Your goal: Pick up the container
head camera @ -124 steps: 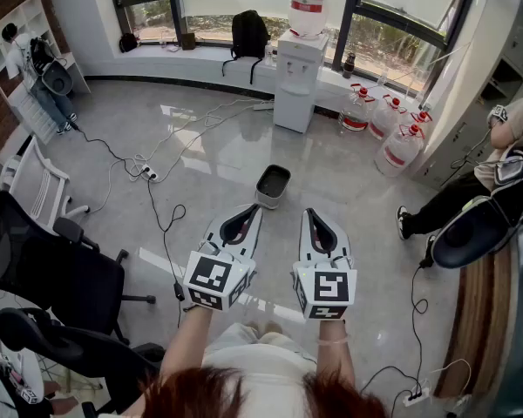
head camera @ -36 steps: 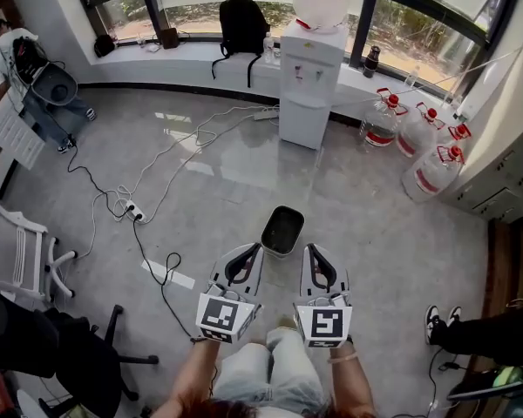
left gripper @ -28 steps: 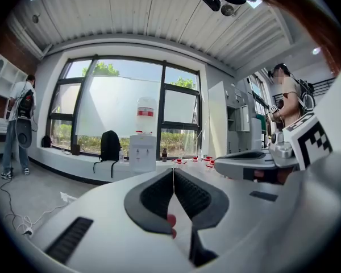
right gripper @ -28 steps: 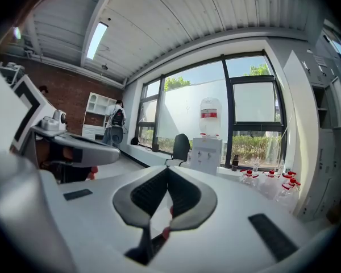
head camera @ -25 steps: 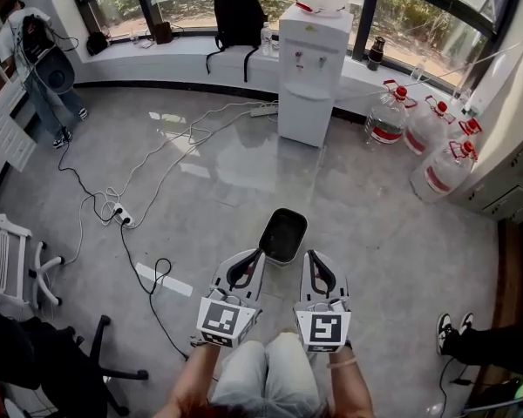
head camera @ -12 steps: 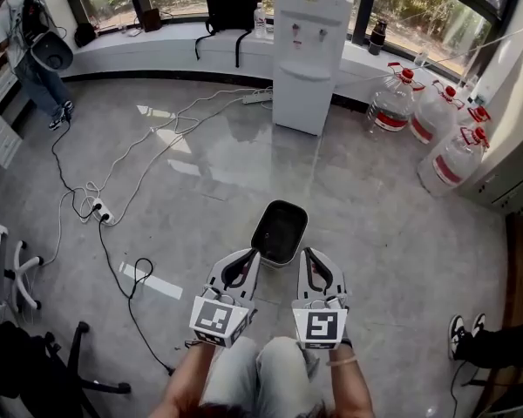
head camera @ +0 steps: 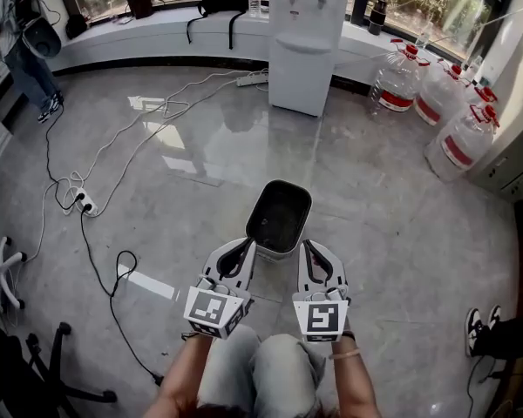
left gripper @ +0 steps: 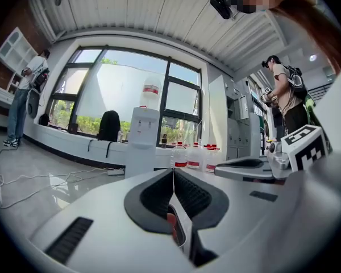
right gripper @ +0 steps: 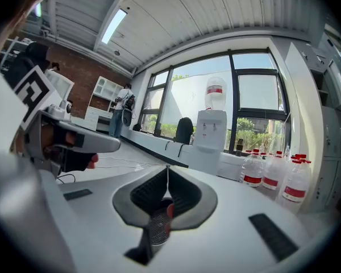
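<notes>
A dark grey open-topped container [head camera: 279, 218] stands on the pale floor in the head view. My left gripper [head camera: 247, 244] and right gripper [head camera: 307, 244] are held side by side just in front of its near rim, their tips close to its two near corners. Whether they touch it I cannot tell. In the left gripper view the left gripper [left gripper: 173, 174] has its jaws closed together with nothing between them. The right gripper [right gripper: 167, 170] looks the same in its own view. The container shows in neither gripper view; both point level across the room.
A white water dispenser [head camera: 303, 37] stands beyond the container, with several water jugs [head camera: 440, 103] to its right. Cables and a power strip [head camera: 85, 202] lie on the floor at left. A chair base [head camera: 0, 268] sits at far left; a person's shoes [head camera: 481, 329] at far right.
Both grippers and the head camera have sunk towards the floor together. The container now looks larger and lies nearer the jaw tips. Both pairs of jaws stay closed.
</notes>
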Action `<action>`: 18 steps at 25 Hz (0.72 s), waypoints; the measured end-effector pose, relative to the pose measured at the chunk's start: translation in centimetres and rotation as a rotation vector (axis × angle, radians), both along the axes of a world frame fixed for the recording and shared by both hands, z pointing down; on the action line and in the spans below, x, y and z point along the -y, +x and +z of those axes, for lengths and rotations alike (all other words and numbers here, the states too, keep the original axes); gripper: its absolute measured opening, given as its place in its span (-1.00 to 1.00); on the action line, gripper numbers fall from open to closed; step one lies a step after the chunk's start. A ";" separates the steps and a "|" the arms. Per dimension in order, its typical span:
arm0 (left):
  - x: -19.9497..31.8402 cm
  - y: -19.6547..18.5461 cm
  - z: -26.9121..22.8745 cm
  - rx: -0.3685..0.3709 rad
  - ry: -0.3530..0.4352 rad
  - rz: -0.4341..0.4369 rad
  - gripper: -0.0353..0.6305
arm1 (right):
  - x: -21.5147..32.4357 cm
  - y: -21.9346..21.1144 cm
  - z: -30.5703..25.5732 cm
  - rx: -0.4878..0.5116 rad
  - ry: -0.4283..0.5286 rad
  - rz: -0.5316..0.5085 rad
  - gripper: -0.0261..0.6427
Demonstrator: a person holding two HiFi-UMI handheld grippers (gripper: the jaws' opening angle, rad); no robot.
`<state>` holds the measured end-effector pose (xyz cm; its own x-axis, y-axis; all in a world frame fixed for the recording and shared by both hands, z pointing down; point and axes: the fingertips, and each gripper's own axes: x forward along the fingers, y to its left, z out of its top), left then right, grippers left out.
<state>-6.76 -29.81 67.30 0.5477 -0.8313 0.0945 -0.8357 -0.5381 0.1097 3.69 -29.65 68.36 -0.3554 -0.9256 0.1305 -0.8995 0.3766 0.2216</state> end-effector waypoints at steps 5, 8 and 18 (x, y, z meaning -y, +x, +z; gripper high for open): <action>-0.3 0.1 4.6 0.051 0.019 0.025 -0.84 | -0.4 0.0 4.5 -0.024 -0.001 -0.021 -0.85; -0.2 -0.1 6.8 0.069 0.013 0.045 -0.84 | -0.3 -0.2 6.8 -0.031 -0.017 -0.026 -0.85; 0.8 -1.4 13.9 0.064 -0.073 0.018 -0.84 | -0.7 -1.6 14.7 -0.056 -0.126 -0.073 -0.84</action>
<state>-8.12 -30.58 81.18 0.5532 -0.8110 0.1901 -0.8326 -0.5455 0.0957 2.12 -28.99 83.01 -0.4098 -0.8727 0.2654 -0.8563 0.4683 0.2179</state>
